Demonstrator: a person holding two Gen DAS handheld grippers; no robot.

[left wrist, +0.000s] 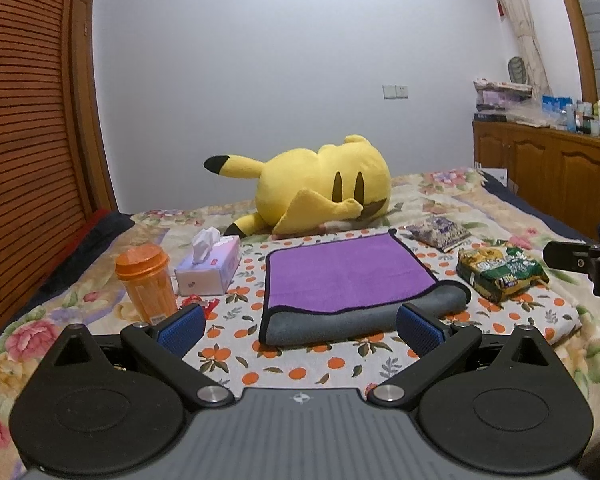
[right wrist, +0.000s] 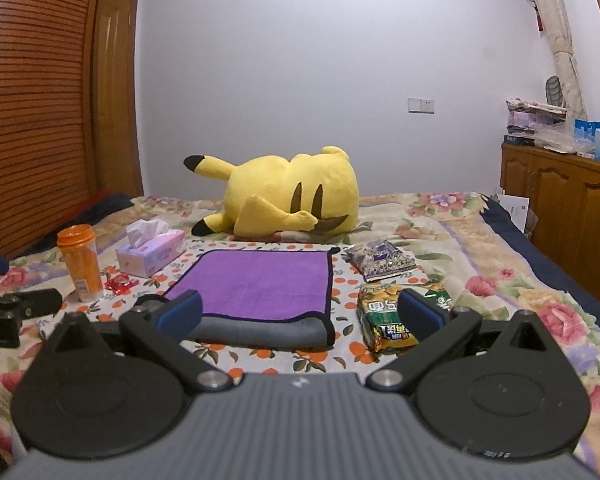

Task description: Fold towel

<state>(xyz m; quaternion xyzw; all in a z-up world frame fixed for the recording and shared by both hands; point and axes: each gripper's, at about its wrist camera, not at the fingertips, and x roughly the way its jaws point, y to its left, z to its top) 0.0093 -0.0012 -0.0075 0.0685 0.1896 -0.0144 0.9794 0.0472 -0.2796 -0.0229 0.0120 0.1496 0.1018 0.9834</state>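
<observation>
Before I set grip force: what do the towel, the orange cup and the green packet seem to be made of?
Towel: soft plush cloth, likely microfibre; matte purple face, grey underside, dark stitched edge, thick rounded fold.
Orange cup: translucent plastic, it seems; light passes through the wall, ridged lid.
Green packet: thin glossy printed film, probably plastic; crinkled, with highlights.
Both grippers, left and right, are open and hold nothing.

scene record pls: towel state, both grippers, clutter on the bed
towel: folded once, purple face up, grey layer showing at near edge, lying on the orange-print cloth
left hand-held gripper: open, holding nothing, near the towel's near edge
right hand-held gripper: open, holding nothing
left of towel: orange bottle, tissue box
right of towel: green snack bag, purple packet
behind towel: yellow plush
</observation>
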